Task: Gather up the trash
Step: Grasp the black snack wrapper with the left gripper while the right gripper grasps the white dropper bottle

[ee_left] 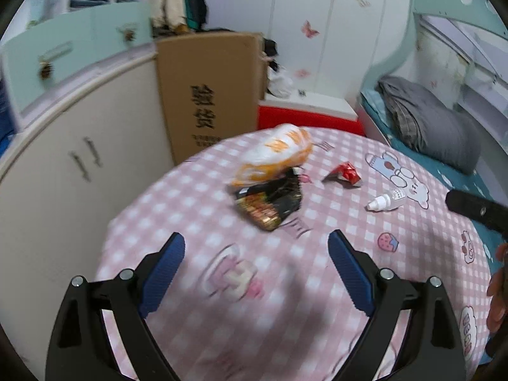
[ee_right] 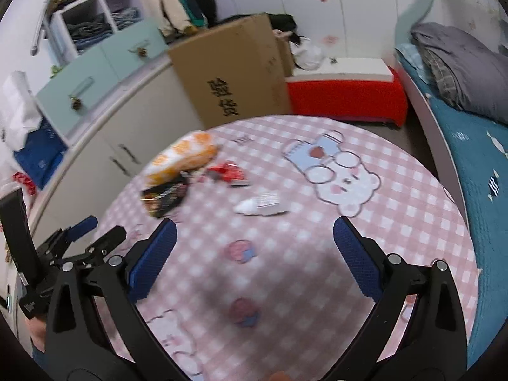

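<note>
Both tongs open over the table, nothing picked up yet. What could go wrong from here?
1. The orange bag overlaps the black wrapper; grabbing one may drag the other.
2. The white bottle lies on its side and may roll if nudged.
3. The tablecloth could bunch under the left tongs or right tongs.

Bare bench [ee_left: 260, 301] is lying before both claws; wrappers [ee_left: 270, 203] and a small bottle [ee_left: 385, 201] are crowding twelve o'clock.

Round table [ee_left: 197, 197] under pink checked cloth. On it: orange-white bag [ee_left: 276, 155] overlapping black wrapper [ee_left: 273, 203], red wrapper [ee_left: 346, 173] beside, small white bottle [ee_left: 385, 202] apart.
</note>
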Demonstrator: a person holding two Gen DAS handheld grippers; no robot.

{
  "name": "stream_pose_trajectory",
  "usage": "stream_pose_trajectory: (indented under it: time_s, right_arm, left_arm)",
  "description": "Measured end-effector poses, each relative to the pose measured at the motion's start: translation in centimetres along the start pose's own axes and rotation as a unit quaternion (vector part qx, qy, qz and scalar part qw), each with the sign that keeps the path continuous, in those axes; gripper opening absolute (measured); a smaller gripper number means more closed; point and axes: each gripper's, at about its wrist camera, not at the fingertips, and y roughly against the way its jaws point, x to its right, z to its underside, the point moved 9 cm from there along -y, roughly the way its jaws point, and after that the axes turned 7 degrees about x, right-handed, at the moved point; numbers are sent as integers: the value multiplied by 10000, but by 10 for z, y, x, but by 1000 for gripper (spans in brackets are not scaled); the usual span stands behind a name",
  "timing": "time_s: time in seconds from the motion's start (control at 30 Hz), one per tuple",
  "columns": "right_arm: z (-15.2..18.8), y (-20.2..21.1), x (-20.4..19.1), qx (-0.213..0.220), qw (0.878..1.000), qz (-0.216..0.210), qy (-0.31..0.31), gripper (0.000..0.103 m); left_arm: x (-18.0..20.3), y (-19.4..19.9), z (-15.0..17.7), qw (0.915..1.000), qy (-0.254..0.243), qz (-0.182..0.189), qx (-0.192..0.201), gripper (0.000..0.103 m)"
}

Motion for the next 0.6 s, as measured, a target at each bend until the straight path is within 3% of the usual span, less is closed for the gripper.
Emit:
stream_pose_trajectory:
  time_s: [0.33, 0.37, 0.43, 0.47, 0.6]
  right_arm:
    - [7, -39, 8, -296, 9994, 36, 167, 97]
    - [6, -43, 6, -290, 9994, 17, 204, 97]
    - [6, -50, 3, -290, 9991, 54, 308, 97]
    - [6, -55, 2, -274, 9988, 140, 375, 97]
    - [9, -69, -8, -294, 9975, 178, 624, 93]
  left_arm:
    - [14, -67, -10, 9993, -143, -17, -352, 89]
    - [14, -70, -10, 9992, -97, 7, -400, 87]
    - [14, -73, -7, 9988, 7, 68, -487, 64]
    - [14, -73, -6, 9989, -12, 77, -462, 60]
    - [13, -69, -3, 9988, 112, 190, -448, 54]
